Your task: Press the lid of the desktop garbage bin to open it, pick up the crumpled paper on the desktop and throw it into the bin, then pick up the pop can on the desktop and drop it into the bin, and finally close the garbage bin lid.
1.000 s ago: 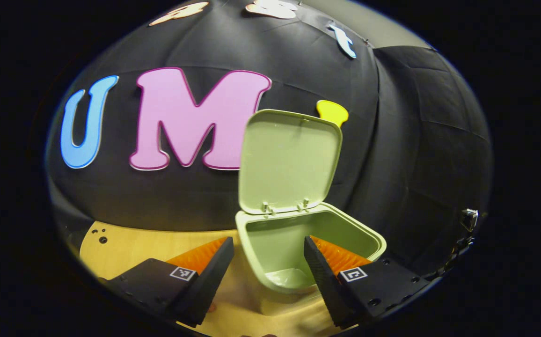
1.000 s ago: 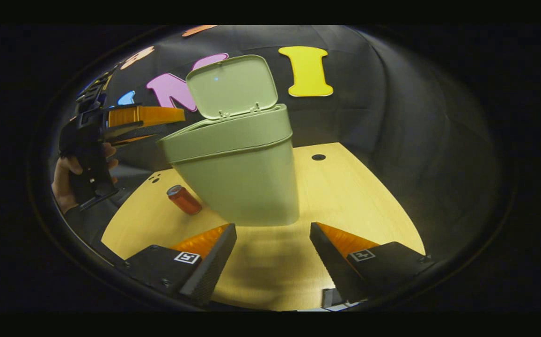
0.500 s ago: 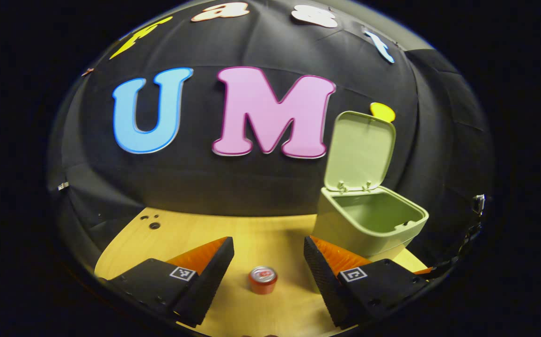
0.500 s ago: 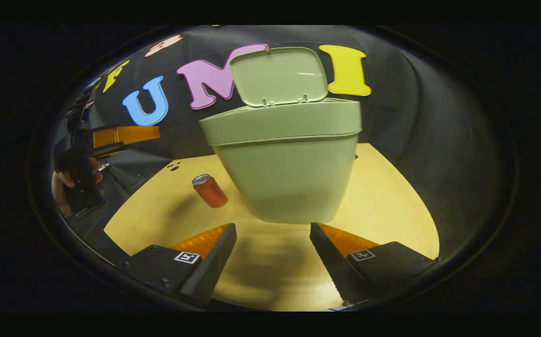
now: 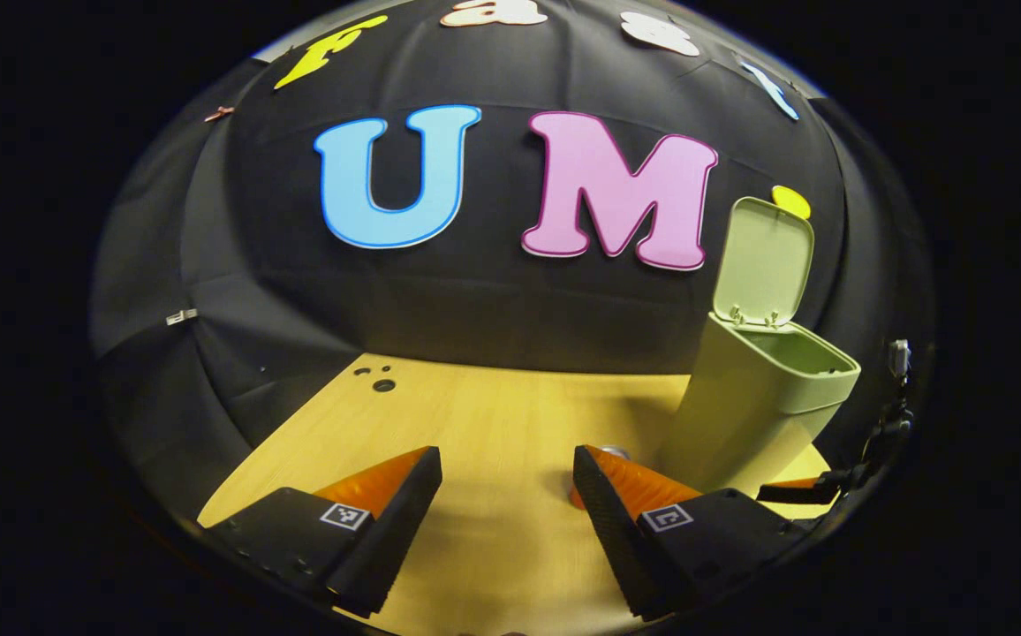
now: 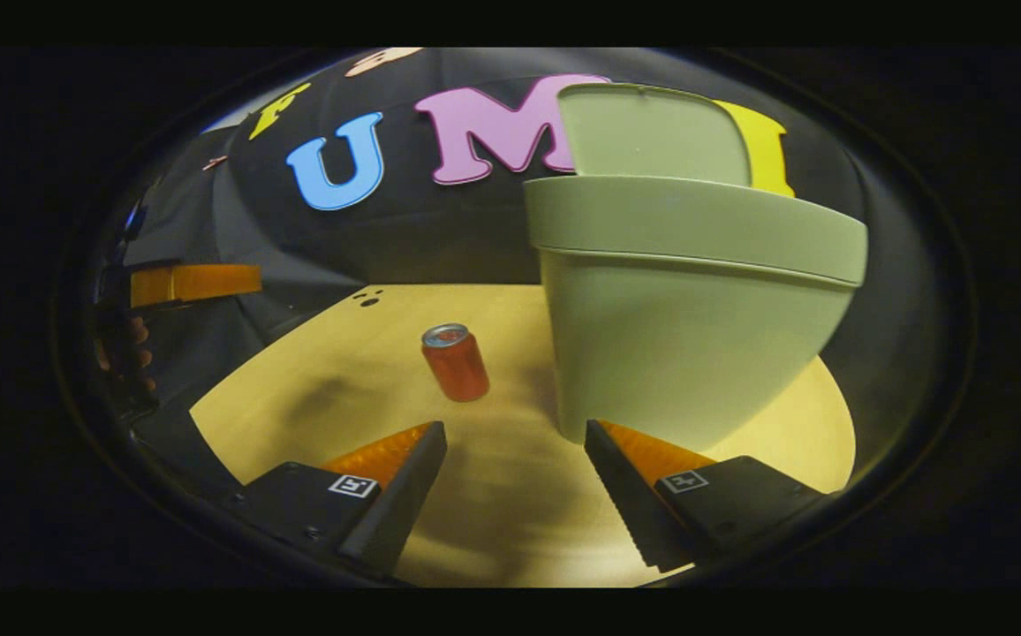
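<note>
The green garbage bin (image 5: 758, 415) stands on the wooden counter (image 5: 475, 424) with its lid (image 5: 762, 261) swung up and open on the rear hinge. In the left gripper view the left gripper (image 5: 507, 503) hangs low over the counter, its fingers spread wide with nothing between them; the bin stands to the right, and a sliver of the red pop can (image 5: 614, 453) peeks from behind the right finger near the bin's base. In the right gripper view the right gripper (image 6: 515, 495) also has its fingers parted and empty. The pop can (image 6: 456, 362) stands upright on the counter just left of the bin (image 6: 687, 309), apart from both fingers. At the far left edge the other gripper (image 6: 184, 283) is seen held in a hand (image 6: 126, 349).
</note>
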A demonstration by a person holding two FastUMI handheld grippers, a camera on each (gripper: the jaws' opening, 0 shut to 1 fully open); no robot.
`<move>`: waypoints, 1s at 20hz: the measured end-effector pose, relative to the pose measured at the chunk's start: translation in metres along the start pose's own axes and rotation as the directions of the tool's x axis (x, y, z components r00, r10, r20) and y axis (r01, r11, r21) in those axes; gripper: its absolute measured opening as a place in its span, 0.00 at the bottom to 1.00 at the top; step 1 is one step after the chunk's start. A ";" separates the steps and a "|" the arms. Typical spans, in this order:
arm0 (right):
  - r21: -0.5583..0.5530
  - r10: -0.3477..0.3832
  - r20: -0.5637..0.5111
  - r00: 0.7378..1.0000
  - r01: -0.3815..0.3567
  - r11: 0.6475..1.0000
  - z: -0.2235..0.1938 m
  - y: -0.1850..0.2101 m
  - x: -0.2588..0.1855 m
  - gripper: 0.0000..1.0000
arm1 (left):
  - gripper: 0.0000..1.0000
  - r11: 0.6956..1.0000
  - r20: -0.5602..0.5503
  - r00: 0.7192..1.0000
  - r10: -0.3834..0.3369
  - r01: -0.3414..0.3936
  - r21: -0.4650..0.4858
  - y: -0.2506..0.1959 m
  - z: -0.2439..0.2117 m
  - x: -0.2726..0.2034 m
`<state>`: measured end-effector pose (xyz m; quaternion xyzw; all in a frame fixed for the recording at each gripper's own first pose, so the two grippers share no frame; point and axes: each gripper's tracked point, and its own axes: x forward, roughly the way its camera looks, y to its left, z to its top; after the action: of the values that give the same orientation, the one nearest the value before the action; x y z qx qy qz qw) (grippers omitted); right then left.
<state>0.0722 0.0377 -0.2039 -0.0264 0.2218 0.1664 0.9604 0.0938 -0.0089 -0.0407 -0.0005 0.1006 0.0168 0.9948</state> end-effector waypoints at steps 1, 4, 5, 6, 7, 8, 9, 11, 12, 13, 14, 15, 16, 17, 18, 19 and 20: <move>-0.016 -0.014 0.005 1.000 0.014 1.000 0.002 0.002 0.009 0.99 | 0.96 1.000 -0.010 1.000 0.016 -0.016 -0.001 0.008 -0.007 -0.003; -0.032 -0.035 0.011 0.999 0.035 0.999 0.003 0.011 0.035 0.99 | 0.96 0.998 -0.042 0.998 0.054 -0.055 -0.015 0.027 -0.025 -0.017; -0.036 -0.032 0.016 0.999 0.033 0.999 0.003 0.016 0.044 0.99 | 0.96 0.998 -0.053 0.996 0.066 -0.067 -0.021 0.033 -0.032 -0.020; -0.041 -0.027 0.025 0.999 0.028 0.999 0.004 0.022 0.051 0.99 | 0.96 0.997 -0.064 0.995 0.076 -0.078 -0.027 0.039 -0.037 -0.022; -0.047 -0.018 0.029 0.999 0.020 0.999 0.003 0.028 0.060 0.99 | 0.96 0.995 -0.076 0.993 0.087 -0.089 -0.033 0.044 -0.042 -0.024; -0.054 -0.013 0.029 1.000 0.015 0.998 0.002 0.033 0.068 0.99 | 0.96 0.994 -0.087 0.991 0.099 -0.102 -0.036 0.050 -0.047 -0.026; -0.061 -0.010 0.024 1.000 0.011 0.998 0.000 0.036 0.078 0.99 | 0.96 0.992 -0.097 0.989 0.112 -0.116 -0.038 0.057 -0.052 -0.027; -0.064 0.000 0.012 1.000 0.001 0.998 -0.003 0.043 0.094 0.99 | 0.96 0.989 -0.113 0.984 0.136 -0.142 -0.044 0.068 -0.059 -0.029; -0.068 -0.004 0.011 1.000 0.005 0.998 -0.004 0.044 0.102 0.99 | 0.96 0.987 -0.119 0.982 0.145 -0.151 -0.048 0.072 -0.062 -0.030; -0.083 0.001 0.021 1.000 0.001 0.997 0.000 0.047 0.110 0.99 | 0.96 0.985 -0.123 0.980 0.156 -0.163 -0.050 0.077 -0.065 -0.030; -0.092 0.011 0.019 1.000 -0.009 0.996 -0.001 0.052 0.115 0.99 | 0.96 0.983 -0.127 0.978 0.167 -0.175 -0.051 0.081 -0.066 -0.029; -0.096 0.026 0.016 1.000 -0.024 0.995 -0.002 0.057 0.122 0.99 | 0.96 0.981 -0.132 0.975 0.181 -0.189 -0.054 0.086 -0.069 -0.029; -0.105 0.027 0.017 0.999 -0.025 0.994 -0.001 0.059 0.128 0.99 | 0.96 0.978 -0.139 0.972 0.188 -0.198 -0.061 0.088 -0.071 -0.029; -0.117 0.020 0.018 1.000 -0.018 0.993 0.000 0.059 0.134 0.99 | 0.96 0.977 -0.144 0.971 0.190 -0.202 -0.070 0.088 -0.074 -0.028; -0.133 0.002 0.023 1.000 0.001 0.991 0.001 0.055 0.140 0.99 | 0.96 0.976 -0.150 0.970 0.193 -0.206 -0.077 0.088 -0.076 -0.027; -0.137 -0.006 0.026 1.000 0.010 0.991 0.001 0.053 0.145 0.99 | 0.96 0.975 -0.154 0.969 0.195 -0.209 -0.078 0.089 -0.079 -0.026; -0.132 -0.010 0.023 1.000 0.013 0.991 0.000 0.053 0.151 0.99 | 0.96 0.975 -0.159 0.968 0.196 -0.210 -0.078 0.089 -0.081 -0.026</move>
<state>0.1824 0.1340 -0.2680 -0.0893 0.1995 0.1756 0.9599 0.0497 0.0789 -0.1146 -0.0381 0.1737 0.1231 0.9763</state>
